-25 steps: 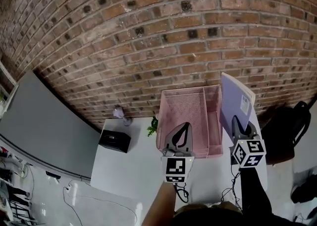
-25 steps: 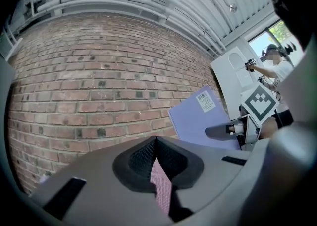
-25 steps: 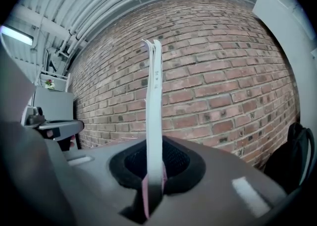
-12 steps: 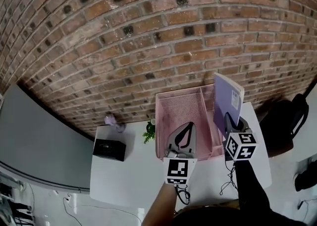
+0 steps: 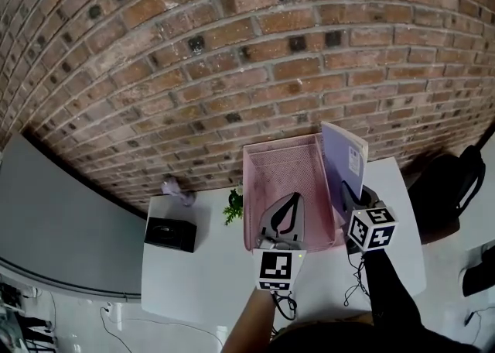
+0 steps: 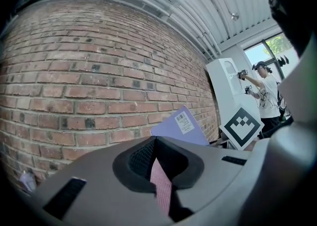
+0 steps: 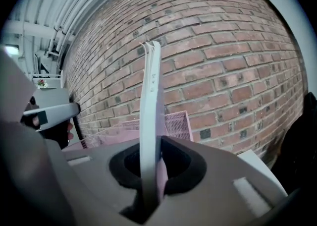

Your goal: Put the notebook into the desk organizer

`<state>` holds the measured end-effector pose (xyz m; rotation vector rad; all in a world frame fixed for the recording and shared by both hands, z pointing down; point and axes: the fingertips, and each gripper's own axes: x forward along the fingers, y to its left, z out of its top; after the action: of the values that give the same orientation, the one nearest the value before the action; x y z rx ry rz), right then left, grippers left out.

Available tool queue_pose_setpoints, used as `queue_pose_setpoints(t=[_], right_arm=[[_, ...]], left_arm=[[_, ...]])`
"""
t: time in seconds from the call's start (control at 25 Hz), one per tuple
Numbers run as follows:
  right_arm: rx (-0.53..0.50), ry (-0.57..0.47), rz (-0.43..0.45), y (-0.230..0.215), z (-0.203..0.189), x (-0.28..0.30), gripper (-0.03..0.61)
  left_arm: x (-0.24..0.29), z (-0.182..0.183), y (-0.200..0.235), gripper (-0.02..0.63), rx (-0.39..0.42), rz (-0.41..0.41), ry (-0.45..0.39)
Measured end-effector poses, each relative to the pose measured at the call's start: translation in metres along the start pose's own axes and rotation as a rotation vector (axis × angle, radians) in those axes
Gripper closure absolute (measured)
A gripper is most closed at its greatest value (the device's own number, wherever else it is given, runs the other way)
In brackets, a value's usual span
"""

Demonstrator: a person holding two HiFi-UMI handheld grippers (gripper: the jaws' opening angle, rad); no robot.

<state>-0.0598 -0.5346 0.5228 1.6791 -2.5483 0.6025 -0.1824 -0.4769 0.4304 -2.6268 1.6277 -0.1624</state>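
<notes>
Notebook [image 5: 344,159] stands upright over the right side of the pink desk organizer [image 5: 282,167] in the head view. In the left gripper view, the left gripper [image 6: 151,141] is pinched closed, its tips meeting. In the right gripper view, the right gripper [image 7: 151,170] clamps the notebook's lower edge.

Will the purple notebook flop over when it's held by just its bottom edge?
Probably fairly stiff: the notebook stands straight up from the right gripper, barely bowing. It looks thin, so likely light. It might tip inside the pink organizer unless leaning on a wall.
</notes>
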Motion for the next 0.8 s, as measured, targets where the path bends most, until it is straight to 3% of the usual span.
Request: queue_pose_setpoints(t=[0.36,0.8], right_arm=[[0.011,0.04,0.05,0.01,-0.015,0.017,0.541],[0.002,0.106,0.04,0.003,-0.038,0.024,0.541]], left_arm=[[-0.002,-0.006,0.01,0.606,0.003,0.005,0.011],[-0.003,-0.01,0.018,0.606,-0.006,0.012,0.013]])
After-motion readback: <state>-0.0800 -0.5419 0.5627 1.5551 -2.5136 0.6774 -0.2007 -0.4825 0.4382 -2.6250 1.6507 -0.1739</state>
